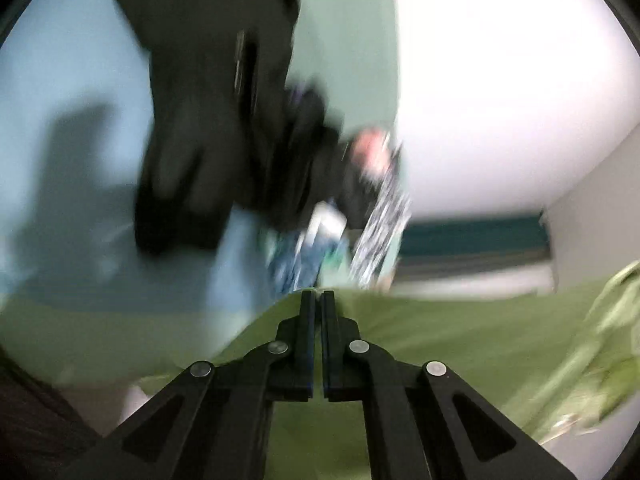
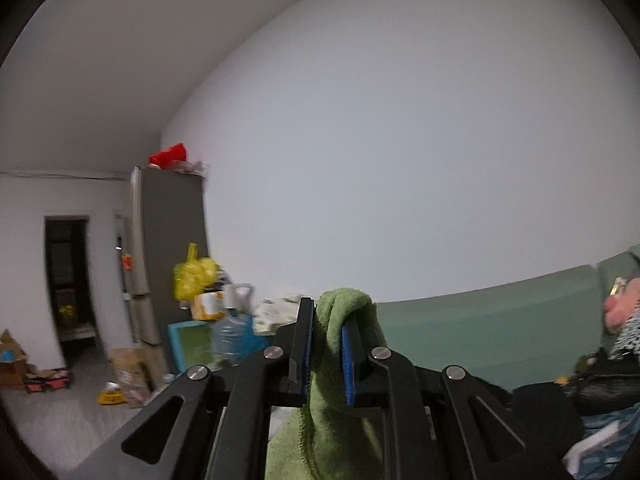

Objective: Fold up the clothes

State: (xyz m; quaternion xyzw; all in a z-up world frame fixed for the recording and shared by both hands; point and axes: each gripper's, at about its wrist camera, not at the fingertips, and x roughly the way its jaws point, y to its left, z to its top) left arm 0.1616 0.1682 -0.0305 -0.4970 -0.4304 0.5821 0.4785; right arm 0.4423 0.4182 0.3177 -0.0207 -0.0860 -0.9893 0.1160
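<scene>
The right tongs (image 2: 328,320) pinch a bunched edge of the green cloth (image 2: 340,420), which hangs below them. The left tongs (image 1: 318,300) are pressed together over the same cloth — likely on a thin edge that could slip free.

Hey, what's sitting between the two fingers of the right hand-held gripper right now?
A bunched fold of the green cloth is pinched in the right hand-held gripper, draping over one finger and hanging below. The right wrist view shows it.
</scene>
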